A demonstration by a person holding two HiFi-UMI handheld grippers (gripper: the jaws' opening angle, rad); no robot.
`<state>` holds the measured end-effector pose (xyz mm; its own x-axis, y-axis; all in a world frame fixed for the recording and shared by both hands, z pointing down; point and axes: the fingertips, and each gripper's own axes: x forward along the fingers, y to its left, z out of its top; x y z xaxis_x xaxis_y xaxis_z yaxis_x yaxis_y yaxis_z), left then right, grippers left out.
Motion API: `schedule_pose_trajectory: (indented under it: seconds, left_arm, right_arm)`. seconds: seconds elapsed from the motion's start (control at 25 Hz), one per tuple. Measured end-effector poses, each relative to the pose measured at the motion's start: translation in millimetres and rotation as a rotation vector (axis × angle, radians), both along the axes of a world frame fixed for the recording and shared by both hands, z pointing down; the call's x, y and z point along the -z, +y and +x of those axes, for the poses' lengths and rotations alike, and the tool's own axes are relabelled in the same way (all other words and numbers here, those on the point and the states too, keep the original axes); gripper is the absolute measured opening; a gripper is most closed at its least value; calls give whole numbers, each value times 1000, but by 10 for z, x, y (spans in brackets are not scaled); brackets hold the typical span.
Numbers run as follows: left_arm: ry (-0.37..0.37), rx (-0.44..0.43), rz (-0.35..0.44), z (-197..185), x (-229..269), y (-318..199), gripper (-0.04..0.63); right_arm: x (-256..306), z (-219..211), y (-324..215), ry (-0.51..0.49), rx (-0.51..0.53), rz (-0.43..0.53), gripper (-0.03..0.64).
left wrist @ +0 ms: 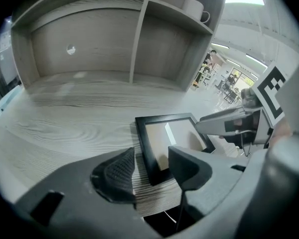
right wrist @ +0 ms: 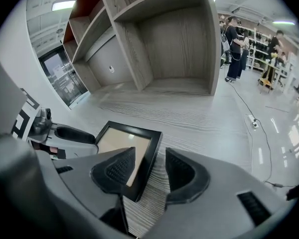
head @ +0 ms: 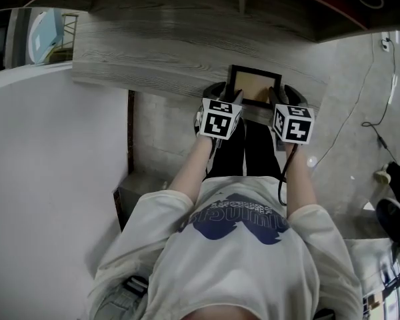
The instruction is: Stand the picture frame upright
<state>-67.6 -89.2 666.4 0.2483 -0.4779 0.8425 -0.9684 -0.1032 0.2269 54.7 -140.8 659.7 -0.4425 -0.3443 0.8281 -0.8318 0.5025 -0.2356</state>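
The picture frame (head: pixel 255 85) lies flat and face up on the desk (head: pixel 153 45), close to the desk's front edge and in front of the person. It has a black border around a pale tan panel, and it is not upright. The left gripper (head: pixel 229 99) is at the frame's near left corner and the right gripper (head: pixel 281 100) at its near right corner, one on each side. In the left gripper view, the left gripper (left wrist: pixel 152 164) has its jaws released and apart. The frame's (left wrist: pixel 172 139) near left corner and a strip of wood-grain desk (left wrist: pixel 65 123) show in the gap; neither pad can be seen pressing on the border. In the right gripper view, the right gripper (right wrist: pixel 150 171) also has its jaws spread. The right border of the frame (right wrist: pixel 127 144) runs between them, with the left jaw in front of the panel, the right jaw over the desk (right wrist: pixel 199 118), and a clear gap beside the right pad. Each gripper view shows the other gripper at the far side of the frame. A wooden shelf unit (left wrist: pixel 139 34) stands at the back of the desk, with a white mug (left wrist: pixel 194 9) on an upper shelf. To the right of the desk, a cable (right wrist: pixel 249 111) runs across the floor, and people (right wrist: pixel 234 39) stand far off.
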Motion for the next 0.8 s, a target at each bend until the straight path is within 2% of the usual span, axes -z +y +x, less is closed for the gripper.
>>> schedule_pose_trajectory:
  seconds: [0.2,0.28,0.4,0.68,0.8]
  left_arm:
    - [7,10,9,16,-76,-8,210]
    - [7,15,-14,12,-52,11,207]
    - [32,23,-23,30,-44,14,161]
    - [58,51,-23,37,-39,3,149]
    - [64,68,-24,-13,-46,-5,117]
  right_arm:
    - [-54,-3,21,14,12,-12,161]
    - [-69,-5,17,4,9,-13,155]
    - [-82,-27,16,-10,2,-19,149]
    - [-81,-50,24,-1,24,-18,114]
    - [-83,-60,17,-13,24,-27,112]
